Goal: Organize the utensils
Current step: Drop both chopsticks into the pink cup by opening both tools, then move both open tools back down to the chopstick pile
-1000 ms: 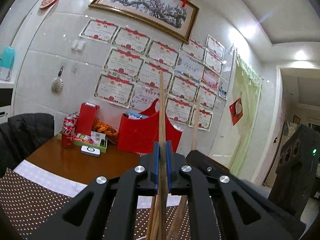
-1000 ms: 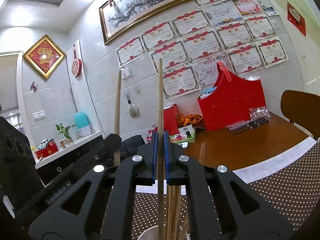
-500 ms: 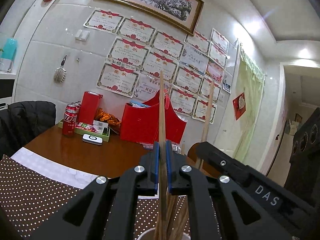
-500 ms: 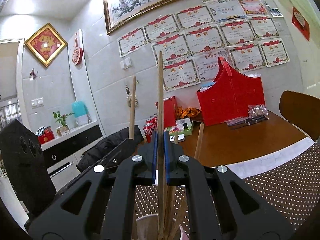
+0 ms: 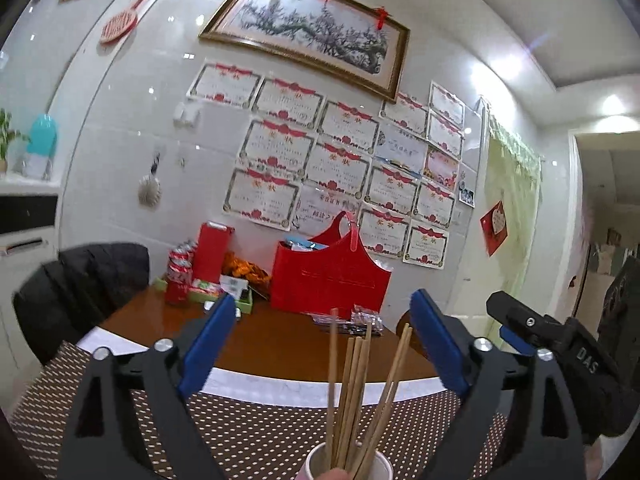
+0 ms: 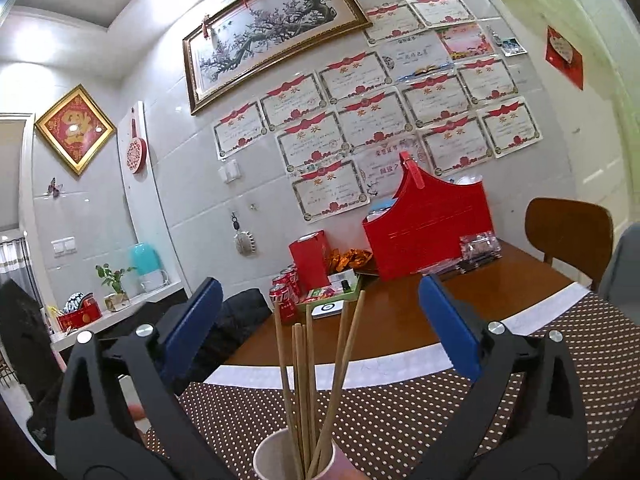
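Observation:
Several wooden chopsticks (image 5: pixel 352 392) stand upright in a white paper cup (image 5: pixel 320 466) on the brown dotted placemat (image 5: pixel 248 432). My left gripper (image 5: pixel 322 320) is open, its blue pads apart on either side of the chopsticks and above the cup. The right wrist view shows the same chopsticks (image 6: pixel 308 392) in the cup (image 6: pixel 272 460). My right gripper (image 6: pixel 320 304) is open too, pads wide apart around them, holding nothing. The right gripper's black body also shows in the left wrist view (image 5: pixel 560 344).
At the back of the wooden table (image 6: pixel 400 320) stand a red bag (image 6: pixel 432 232), soda cans (image 6: pixel 284 300), a red box (image 6: pixel 312 260) and a green tray of small items (image 6: pixel 336 292). A black jacket lies on a chair at left (image 5: pixel 80 288); a wooden chair stands at right (image 6: pixel 568 240).
Both grippers were shut on a chopstick each; now both have opened and the chopsticks stand in the cup with the others. Both grippers have drawn back slightly.

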Demonstrator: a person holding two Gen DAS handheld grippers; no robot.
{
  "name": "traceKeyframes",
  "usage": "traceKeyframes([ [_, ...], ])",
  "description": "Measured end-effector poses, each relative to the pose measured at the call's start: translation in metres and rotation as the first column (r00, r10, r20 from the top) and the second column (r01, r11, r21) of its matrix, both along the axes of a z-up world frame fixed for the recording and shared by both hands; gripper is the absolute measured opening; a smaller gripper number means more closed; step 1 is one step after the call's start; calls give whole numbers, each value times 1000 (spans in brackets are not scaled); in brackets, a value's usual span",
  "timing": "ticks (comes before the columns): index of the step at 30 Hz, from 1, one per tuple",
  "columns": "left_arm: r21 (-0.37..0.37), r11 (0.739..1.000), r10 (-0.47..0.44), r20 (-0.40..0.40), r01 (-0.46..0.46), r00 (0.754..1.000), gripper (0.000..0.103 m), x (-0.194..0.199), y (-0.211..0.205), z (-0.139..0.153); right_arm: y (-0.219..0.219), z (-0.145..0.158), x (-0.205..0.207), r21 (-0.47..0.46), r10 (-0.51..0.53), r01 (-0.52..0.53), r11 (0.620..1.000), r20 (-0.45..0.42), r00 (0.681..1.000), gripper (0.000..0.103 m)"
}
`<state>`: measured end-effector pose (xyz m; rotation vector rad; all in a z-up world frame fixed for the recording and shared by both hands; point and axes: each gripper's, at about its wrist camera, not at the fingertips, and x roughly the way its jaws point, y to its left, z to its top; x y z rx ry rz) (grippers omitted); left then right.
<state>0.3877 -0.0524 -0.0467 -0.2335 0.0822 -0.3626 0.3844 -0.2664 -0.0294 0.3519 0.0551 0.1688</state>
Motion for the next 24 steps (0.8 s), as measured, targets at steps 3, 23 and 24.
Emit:
traceKeyframes([
  [3, 54, 998, 36, 8, -36, 999, 97, -21, -2, 13, -4, 6, -11, -15, -16, 16, 1000, -25, 1000, 97],
  [23, 288, 951, 157, -140, -112, 978, 99, -122, -16, 37, -17, 14, -111, -114, -27, -2, 993, -251, 967, 97],
  [24, 292, 950, 158, -153, -108, 975, 99, -126, -15, 36, -17, 12, -116, -118, -23, -10, 993, -268, 963, 97],
])
